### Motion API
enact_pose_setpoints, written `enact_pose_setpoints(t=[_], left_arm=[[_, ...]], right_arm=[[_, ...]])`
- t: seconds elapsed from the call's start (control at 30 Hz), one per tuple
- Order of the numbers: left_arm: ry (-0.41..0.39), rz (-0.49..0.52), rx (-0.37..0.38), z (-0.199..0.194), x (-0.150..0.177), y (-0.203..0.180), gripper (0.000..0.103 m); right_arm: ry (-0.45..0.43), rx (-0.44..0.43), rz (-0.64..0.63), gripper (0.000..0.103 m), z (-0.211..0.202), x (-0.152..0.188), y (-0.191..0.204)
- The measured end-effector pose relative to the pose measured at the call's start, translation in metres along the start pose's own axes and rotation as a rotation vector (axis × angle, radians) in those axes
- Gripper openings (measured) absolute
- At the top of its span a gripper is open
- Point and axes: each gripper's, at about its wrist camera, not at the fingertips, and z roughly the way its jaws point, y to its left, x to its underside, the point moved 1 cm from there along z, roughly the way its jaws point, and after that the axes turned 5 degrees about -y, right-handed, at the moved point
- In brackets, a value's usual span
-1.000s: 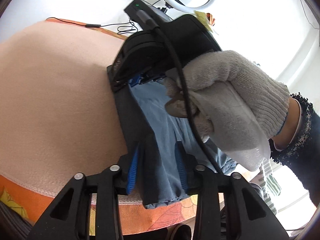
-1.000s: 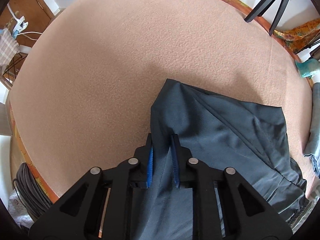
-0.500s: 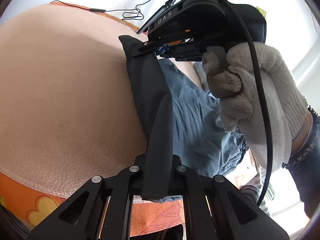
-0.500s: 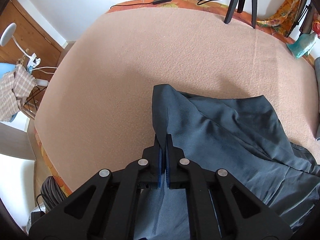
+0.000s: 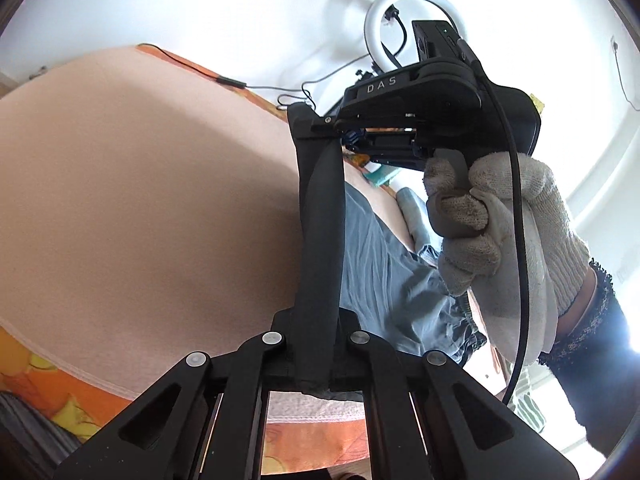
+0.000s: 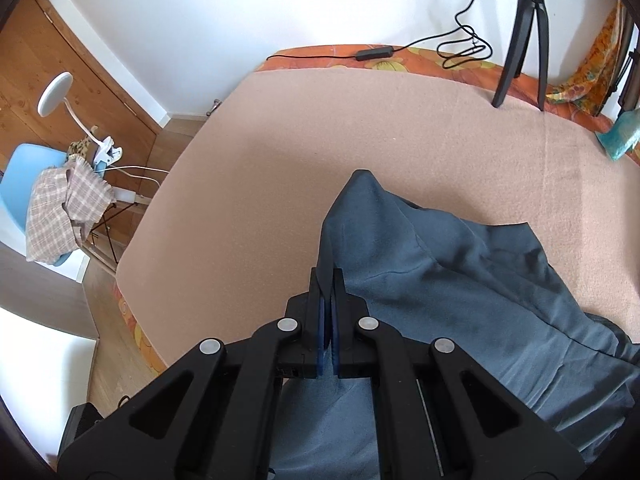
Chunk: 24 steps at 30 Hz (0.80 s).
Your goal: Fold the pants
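The pants [image 6: 460, 280], of dark blue-grey cloth, are spread over a peach-coloured blanket [image 6: 340, 128] and are lifted along one edge, which is stretched taut between the two grippers. In the right wrist view, the right gripper [image 6: 327, 312] is seen clamped on a fold of that edge, the cloth pinched between its blue pads [image 6: 321, 344]; from there a raised peak of cloth runs toward 12 o'clock, while the rest of the garment falls away toward 3 and 4 o'clock onto the blanket. In the left wrist view, the left gripper [image 5: 316, 344] is closed on the same edge, which rises as a dark band toward 12 o'clock and ends at the right gripper, held at about 1 o'clock by a gloved hand [image 5: 500, 240]. The loose body of the pants lies crumpled at 3 o'clock of that band. A tripod [image 6: 524, 32] stands at the blanket's far edge.
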Motion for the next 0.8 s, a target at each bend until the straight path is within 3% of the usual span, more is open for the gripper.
enact_pose_setpoints(t=[0.17, 0.37, 0.53, 0.8], left_arm=[[-0.073, 0.012, -0.061, -0.04, -0.025, 0.02, 0.003], [-0.08, 0.031, -0.119, -0.056, -0.018, 0.024, 0.003], [-0.074, 0.079, -0.079, -0.057, -0.015, -0.002, 0.003], [-0.048, 0.227, 0.036, -0.039, -0.013, -0.082, 0.003]], right_arm=[[-0.025, -0.084, -0.024, 0.003, 0.004, -0.016, 0.043], [-0.024, -0.121, -0.056, 0.003, 0.017, -0.02, 0.076], [-0.044, -0.153, -0.015, 0.003, 0.002, -0.019, 0.061], [-0.14, -0.17, 0.074, 0.003, -0.066, -0.014, -0.001]])
